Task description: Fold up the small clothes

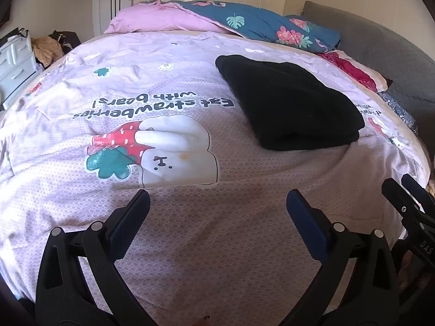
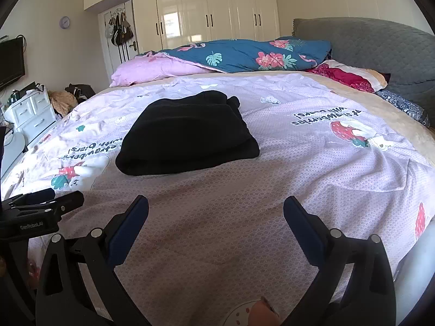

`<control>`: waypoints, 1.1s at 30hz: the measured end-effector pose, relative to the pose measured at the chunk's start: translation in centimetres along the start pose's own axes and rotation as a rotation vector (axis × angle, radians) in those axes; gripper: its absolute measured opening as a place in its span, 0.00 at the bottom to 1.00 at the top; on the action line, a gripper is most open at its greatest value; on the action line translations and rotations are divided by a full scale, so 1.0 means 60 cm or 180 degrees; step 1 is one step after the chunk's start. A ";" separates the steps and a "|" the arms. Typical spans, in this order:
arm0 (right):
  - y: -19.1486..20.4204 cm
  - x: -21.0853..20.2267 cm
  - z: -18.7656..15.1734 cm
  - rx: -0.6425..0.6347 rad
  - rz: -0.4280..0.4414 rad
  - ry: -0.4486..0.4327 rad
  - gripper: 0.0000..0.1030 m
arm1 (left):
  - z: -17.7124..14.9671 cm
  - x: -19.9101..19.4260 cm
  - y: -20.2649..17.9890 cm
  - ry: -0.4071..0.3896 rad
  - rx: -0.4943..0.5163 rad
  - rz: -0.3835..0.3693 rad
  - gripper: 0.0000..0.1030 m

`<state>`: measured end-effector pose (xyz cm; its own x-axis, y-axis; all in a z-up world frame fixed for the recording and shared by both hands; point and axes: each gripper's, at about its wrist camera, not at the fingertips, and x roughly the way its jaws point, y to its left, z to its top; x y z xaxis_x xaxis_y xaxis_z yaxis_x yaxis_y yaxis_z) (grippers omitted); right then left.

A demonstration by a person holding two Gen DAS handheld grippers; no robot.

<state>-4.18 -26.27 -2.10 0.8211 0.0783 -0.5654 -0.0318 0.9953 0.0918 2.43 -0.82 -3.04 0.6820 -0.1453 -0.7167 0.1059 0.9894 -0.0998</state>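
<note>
A black garment [image 1: 288,100] lies folded into a thick rectangle on the pink bedspread [image 1: 190,231]; it also shows in the right wrist view [image 2: 185,133]. My left gripper [image 1: 217,201] is open and empty, hovering over bare bedspread near the bed's front edge, well short of the garment and to its left. My right gripper [image 2: 216,206] is open and empty, also short of the garment, which lies ahead and slightly left. The right gripper's fingers [image 1: 407,201] show at the right edge of the left wrist view. The left gripper [image 2: 40,203] shows at the left edge of the right wrist view.
A rolled pink and blue floral duvet [image 2: 231,57] lies along the far side of the bed. A red pillow [image 2: 350,76] and grey headboard [image 2: 367,46] are at the far right. White drawers [image 2: 32,111] stand left of the bed. White wardrobes [image 2: 212,13] line the back wall.
</note>
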 end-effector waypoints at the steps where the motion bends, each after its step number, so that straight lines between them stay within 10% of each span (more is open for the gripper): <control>1: 0.000 0.000 0.000 0.0001 0.0001 -0.0002 0.96 | 0.000 0.000 -0.001 0.0003 0.0006 0.0006 0.91; 33: -0.003 0.001 0.001 0.0004 -0.0034 0.0014 0.96 | 0.002 -0.007 -0.001 -0.0026 0.0002 0.0082 0.91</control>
<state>-4.12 -26.45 -2.10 0.8190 0.0680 -0.5698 -0.0224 0.9960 0.0868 2.25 -0.84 -2.64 0.6905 -0.1199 -0.7133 0.0888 0.9928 -0.0809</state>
